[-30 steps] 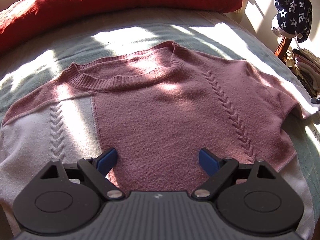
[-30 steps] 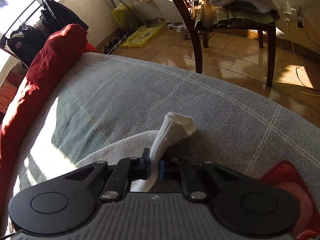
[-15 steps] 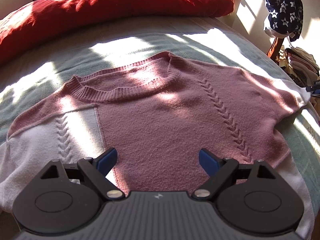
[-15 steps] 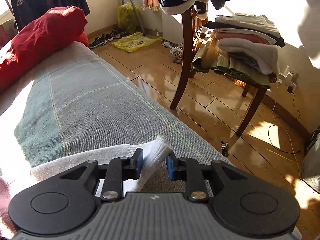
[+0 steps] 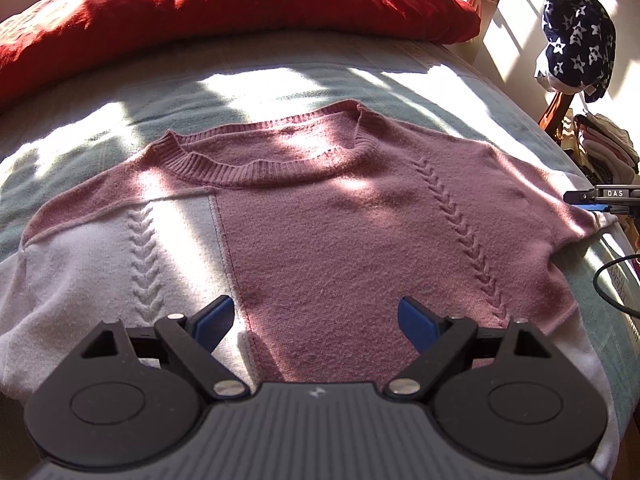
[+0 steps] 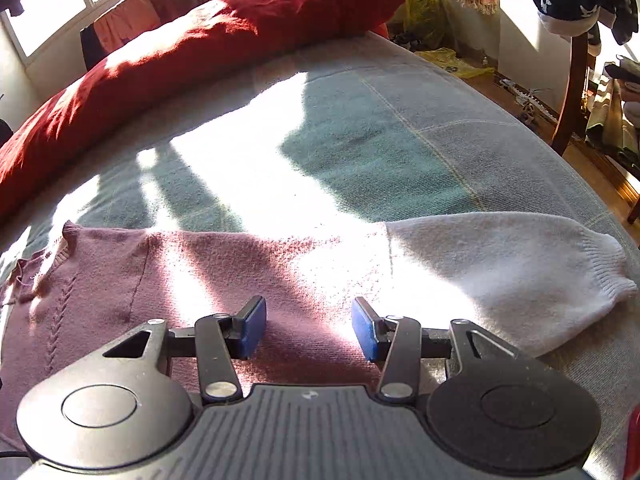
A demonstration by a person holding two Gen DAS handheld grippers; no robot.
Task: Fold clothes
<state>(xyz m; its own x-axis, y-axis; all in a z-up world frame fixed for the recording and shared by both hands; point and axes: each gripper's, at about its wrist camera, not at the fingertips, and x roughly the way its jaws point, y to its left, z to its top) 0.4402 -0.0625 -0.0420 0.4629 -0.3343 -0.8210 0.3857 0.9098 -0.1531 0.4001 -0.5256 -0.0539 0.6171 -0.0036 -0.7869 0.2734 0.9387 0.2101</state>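
- Left wrist view: the left gripper (image 5: 316, 322), jaws wide and empty, hangs over the pink-and-white knitted sweater (image 5: 340, 220) spread flat on the grey-green blanket (image 5: 120, 92); bare blanket lies beyond the collar.
- Right wrist view: the right gripper (image 6: 309, 328), jaws just opening with nothing between, hangs over the sweater's shoulder; the white sleeve (image 6: 500, 268) reaches toward the bed's edge.

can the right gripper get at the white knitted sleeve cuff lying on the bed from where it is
Probably yes. The right gripper is open and empty, and the white knitted sleeve cuff lies flat on the grey-green blanket with nothing in between.
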